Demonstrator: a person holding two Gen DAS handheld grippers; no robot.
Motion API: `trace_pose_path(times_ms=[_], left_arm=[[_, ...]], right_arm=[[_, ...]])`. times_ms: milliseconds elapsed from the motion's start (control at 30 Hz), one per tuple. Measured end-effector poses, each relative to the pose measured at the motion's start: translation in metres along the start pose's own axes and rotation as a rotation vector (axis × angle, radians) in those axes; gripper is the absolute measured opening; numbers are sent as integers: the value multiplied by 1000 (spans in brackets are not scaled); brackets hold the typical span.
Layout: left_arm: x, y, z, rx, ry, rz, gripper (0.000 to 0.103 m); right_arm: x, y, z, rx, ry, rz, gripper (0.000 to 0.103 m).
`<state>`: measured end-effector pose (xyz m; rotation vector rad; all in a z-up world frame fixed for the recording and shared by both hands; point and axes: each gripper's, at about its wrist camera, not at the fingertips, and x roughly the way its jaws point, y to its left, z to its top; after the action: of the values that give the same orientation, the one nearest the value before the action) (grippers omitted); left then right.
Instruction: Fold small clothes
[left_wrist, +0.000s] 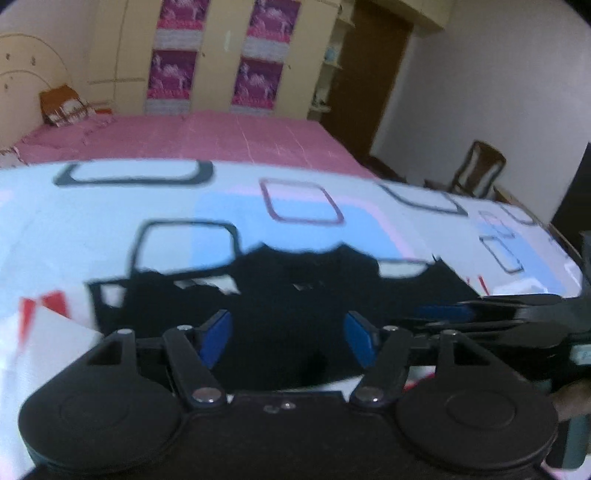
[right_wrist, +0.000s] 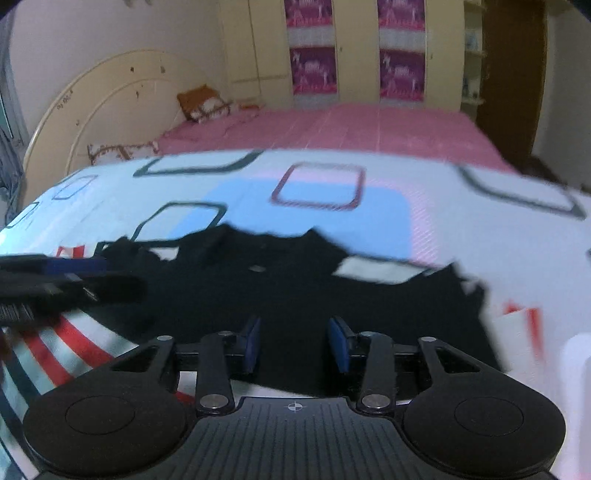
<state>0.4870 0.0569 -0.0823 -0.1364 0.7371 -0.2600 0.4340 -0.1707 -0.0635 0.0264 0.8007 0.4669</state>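
Note:
A small black shirt (left_wrist: 295, 295) lies spread flat on a white and light-blue patterned sheet (left_wrist: 229, 206), collar toward the far side and sleeves out to both sides. My left gripper (left_wrist: 288, 326) hovers over the shirt's near hem. Its blue pads (left_wrist: 216, 334) stand well apart and press on nothing. In the right wrist view the same shirt (right_wrist: 295, 288) fills the middle. My right gripper (right_wrist: 295, 338) is open above its near edge, with only cloth seen behind the gap. Each gripper shows side-on in the other's view, the right gripper (left_wrist: 454, 317) and the left gripper (right_wrist: 92, 275).
The patterned sheet covers the near end of a bed with a pink cover (left_wrist: 207, 140) behind it. A cushion (left_wrist: 62, 105) leans at the cream headboard (right_wrist: 92, 107). Wardrobes line the back wall, and a wooden chair (left_wrist: 480, 170) stands at the right. The picture is blurred.

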Motion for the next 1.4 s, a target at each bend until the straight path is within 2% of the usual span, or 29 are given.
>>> trace_pose_path(times_ms=[100,167,200,267,300,333,400,433,500,567,667,767,900,1033,1133,1200,1233,1267,1300,1400], left_arm=[[13,0,-12,10,50,29,67],[8,7,-19,46,35,63,67],[1,16,-22,60,24,97,67],[-12,38,-30,76,13,179,67],[-18,48,-34,86,0,186,67],[-23,57,-37,87,-8,181,67],[-25,56,-37,116,-6,178,67],[-25,50,-35,126,-3,194,67],[-31,36,-31,114,-29,181,72],[-38,15,-31,108,-57,129,77],[-30,-16,-39,132,-27,72,77],[-24,-33,-54,138,0,54,76],[-26,-36,-70,163,16,67,78],[-46,-11,-74,135,7,97,79],[-67,22,-86,96,11,184,80],[-79,37,-93,76,3,184,79],[-81,34,-94,96,7,204,79],[-82,30,-93,109,9,222,78],[-83,24,-91,105,11,236,72],[-94,1,-87,89,-37,181,70]], right_arm=[[9,10,-4,-54,18,4,41],[5,6,-5,-93,17,-2,41],[1,-2,-7,-104,10,-40,41],[-6,-26,-14,-96,-10,-210,41],[-12,-43,-18,-70,-13,-265,41],[-18,-62,-23,-28,-11,-271,41],[-24,-77,-25,-9,0,-235,41],[-25,-75,-23,-20,4,-246,41],[-35,-59,-17,-36,-24,-251,41],[-44,-37,-18,-37,-53,-181,41],[-40,-2,-27,-87,-20,-98,41],[-30,19,-40,-115,5,-67,41],[-30,27,-50,-173,5,-100,42],[-47,-5,-59,-124,18,-147,43],[-69,-46,-74,-59,35,-213,62],[-83,-63,-84,-24,41,-212,62],[-87,-64,-88,-18,51,-226,62],[-87,-61,-92,-50,69,-279,62],[-90,-61,-93,-41,61,-277,62],[-110,-53,-88,11,-2,-266,62]])
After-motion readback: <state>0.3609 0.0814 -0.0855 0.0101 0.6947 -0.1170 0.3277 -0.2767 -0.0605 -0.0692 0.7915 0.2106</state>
